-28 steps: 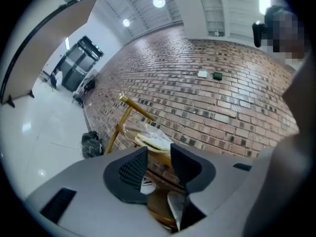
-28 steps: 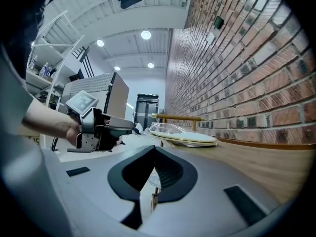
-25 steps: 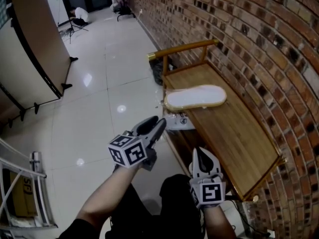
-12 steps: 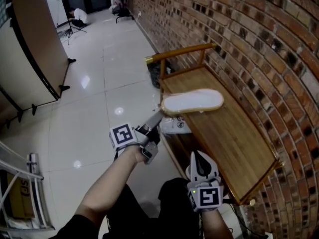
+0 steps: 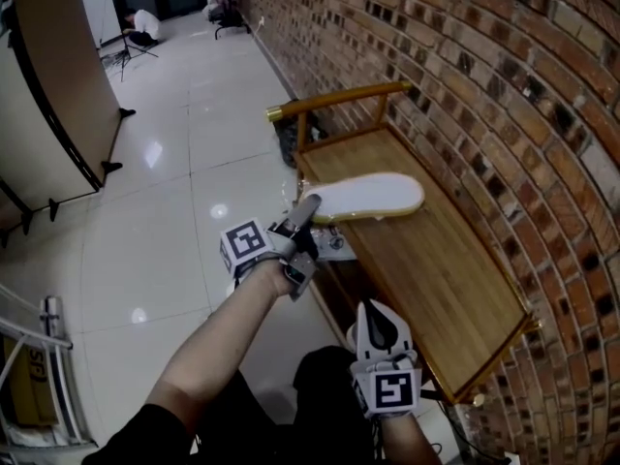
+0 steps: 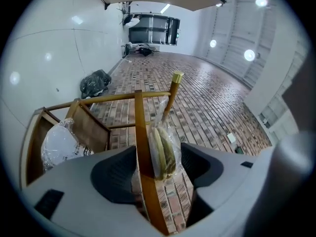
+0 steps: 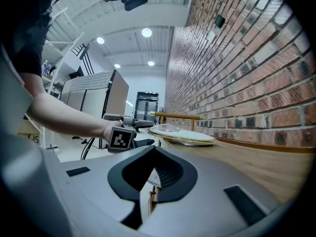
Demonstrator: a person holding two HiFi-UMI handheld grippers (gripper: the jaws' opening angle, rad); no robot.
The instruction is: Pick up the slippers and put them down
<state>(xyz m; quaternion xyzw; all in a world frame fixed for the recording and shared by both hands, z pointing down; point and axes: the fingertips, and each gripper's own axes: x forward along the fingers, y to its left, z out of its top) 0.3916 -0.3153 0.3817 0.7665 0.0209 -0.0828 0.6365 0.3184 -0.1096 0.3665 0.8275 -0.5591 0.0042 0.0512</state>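
The left gripper (image 5: pixel 308 204) stands spread at the left end of the slippers (image 5: pixel 368 194), its jaws having just been opening. In the left gripper view the end of the pair (image 6: pixel 163 149) and the bench's edge sit between the pads, and neither pad presses on them. The slippers, pale-soled and wrapped in clear plastic, lie across the far part of the wooden bench (image 5: pixel 441 279), which runs along the brick wall (image 5: pixel 504 85) on the right. The right gripper (image 5: pixel 374 310) is held by the bench's near left edge, its jaws pressed together on nothing. A white bag (image 5: pixel 334 248) lies below the bench top at its left side.
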